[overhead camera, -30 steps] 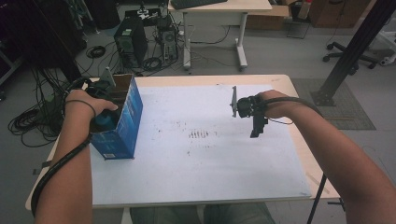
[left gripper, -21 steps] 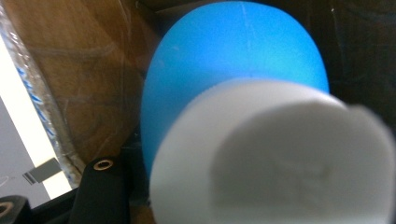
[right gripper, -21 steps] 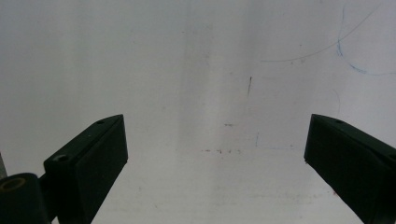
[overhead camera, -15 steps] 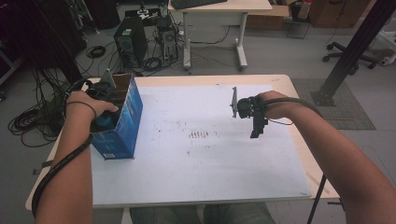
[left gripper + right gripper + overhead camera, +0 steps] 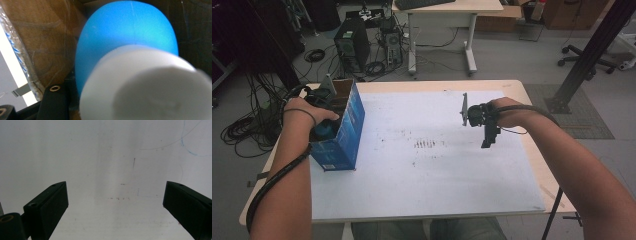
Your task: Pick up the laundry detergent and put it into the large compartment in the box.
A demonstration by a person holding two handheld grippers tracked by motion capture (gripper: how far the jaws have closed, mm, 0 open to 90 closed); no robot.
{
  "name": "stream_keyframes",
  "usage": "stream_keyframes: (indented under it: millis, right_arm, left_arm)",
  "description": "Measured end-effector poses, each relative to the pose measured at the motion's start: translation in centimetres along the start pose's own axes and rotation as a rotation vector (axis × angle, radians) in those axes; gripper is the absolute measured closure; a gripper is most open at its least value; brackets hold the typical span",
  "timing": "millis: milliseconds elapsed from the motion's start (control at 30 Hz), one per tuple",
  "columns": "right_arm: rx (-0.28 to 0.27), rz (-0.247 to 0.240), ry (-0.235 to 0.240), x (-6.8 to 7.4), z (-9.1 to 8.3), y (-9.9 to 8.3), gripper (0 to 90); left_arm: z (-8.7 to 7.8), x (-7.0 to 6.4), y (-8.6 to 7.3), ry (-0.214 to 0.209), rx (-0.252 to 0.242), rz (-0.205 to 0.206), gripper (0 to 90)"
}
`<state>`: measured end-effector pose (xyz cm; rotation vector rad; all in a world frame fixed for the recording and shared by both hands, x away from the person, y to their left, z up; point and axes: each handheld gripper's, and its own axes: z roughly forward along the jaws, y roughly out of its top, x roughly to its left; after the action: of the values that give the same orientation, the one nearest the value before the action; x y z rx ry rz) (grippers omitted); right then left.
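Both my forearms reach over the white table (image 5: 427, 170). My left gripper (image 5: 326, 131) is sunk in the open blue box (image 5: 343, 131) at the left edge; whether it grips the blue, white-capped object (image 5: 130, 35) I cannot tell. My right gripper (image 5: 115, 202) hovers mid-right, jaws wide apart, empty. Cables litter the grey floor (image 5: 512, 60).

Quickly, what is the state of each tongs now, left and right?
Left tongs: inside the blue box, at a blue and white object; grip cannot be told.
Right tongs: open, empty, above the table.
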<state>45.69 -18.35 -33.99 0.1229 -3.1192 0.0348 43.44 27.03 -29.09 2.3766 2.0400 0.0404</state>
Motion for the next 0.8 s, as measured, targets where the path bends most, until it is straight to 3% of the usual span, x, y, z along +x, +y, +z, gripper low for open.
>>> stream_keyframes:
  millis: [533,800]
  right_arm:
    - [-0.003,0.0,0.003,0.0,0.2,-0.1,6.1]
    - [-0.007,-0.001,0.0,0.0,0.1,0.0,6.1]
  left_arm:
    - [-0.3,-0.4,0.0,0.013,-0.013,0.007,29.7]
    - [-1.5,-0.6,-0.2,0.024,-0.025,0.004,29.8]
